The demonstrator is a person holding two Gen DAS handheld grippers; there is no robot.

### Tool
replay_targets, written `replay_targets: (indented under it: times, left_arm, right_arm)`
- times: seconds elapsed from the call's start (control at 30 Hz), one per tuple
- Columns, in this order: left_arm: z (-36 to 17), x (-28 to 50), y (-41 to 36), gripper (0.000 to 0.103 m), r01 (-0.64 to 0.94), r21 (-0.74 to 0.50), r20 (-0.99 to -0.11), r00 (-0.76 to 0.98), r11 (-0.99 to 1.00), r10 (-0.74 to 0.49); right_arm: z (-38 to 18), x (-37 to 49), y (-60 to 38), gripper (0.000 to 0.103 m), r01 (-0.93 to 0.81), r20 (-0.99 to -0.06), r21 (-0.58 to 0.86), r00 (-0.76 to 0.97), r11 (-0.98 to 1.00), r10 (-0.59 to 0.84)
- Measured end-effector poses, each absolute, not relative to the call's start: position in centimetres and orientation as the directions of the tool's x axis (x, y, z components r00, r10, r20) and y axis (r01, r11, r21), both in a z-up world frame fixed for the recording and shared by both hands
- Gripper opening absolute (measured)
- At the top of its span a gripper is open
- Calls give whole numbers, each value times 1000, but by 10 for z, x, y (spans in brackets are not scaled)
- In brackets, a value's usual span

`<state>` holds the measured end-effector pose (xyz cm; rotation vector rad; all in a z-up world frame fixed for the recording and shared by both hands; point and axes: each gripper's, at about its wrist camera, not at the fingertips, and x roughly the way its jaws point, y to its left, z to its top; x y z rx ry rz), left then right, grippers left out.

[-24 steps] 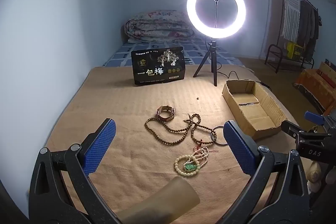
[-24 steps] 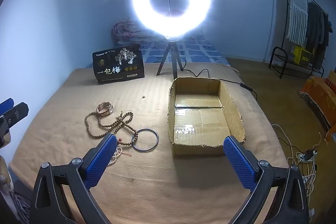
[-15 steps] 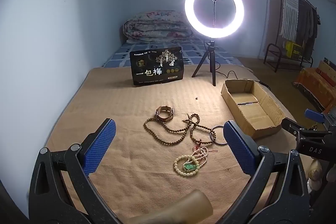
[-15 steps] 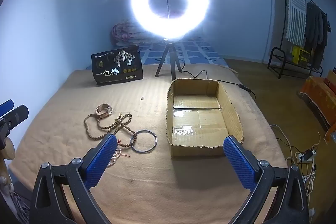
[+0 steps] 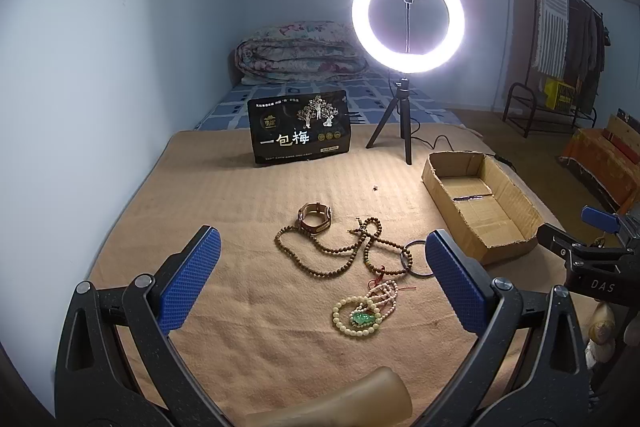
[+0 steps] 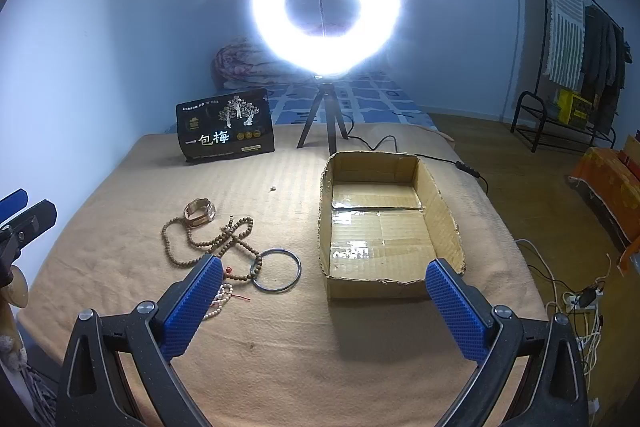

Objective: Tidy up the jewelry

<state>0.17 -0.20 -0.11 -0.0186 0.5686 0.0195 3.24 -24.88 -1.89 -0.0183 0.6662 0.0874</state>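
- My left gripper (image 5: 320,283) hung over the tan blanket (image 5: 240,199), blue pads spread wide, nothing between them.
- My right gripper (image 6: 324,301) was likewise released and empty, above the blanket in front of the open brown cardboard box (image 6: 444,211).
- Landmark: the box. Nothing lay inside it.
- Thin dark metal bangle (image 6: 276,269) lay flat just left of the box's near corner.
- Long brown wooden bead strand (image 5: 340,251) lay in loose loops further left of the box, one end touching the bangle.
- Copper-coloured link watch band (image 5: 314,217) sat at the strand's far-left loop, well apart from the box, touching the beads.
- Cream bead bracelet with a green pendant (image 5: 358,317) lay left of the box and nearer me than the bangle, just beside a small pale pink bead string with red thread (image 5: 386,293).
- Black snack pouch with white Chinese lettering (image 5: 300,132) stood upright beyond the box, to its left.
- Lit white ring light on a black tripod (image 5: 408,17) stood just behind the box's far end.
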Motion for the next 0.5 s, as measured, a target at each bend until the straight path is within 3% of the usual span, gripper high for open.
replay_targets:
  times: [0.5]
  left_arm:
    - [-1, 0, -1, 103, -24, -14, -537, 844, 1000, 13]
  right_arm:
    - [-19, 32, -249, 102, -87, -617, 12, 783, 996, 75]
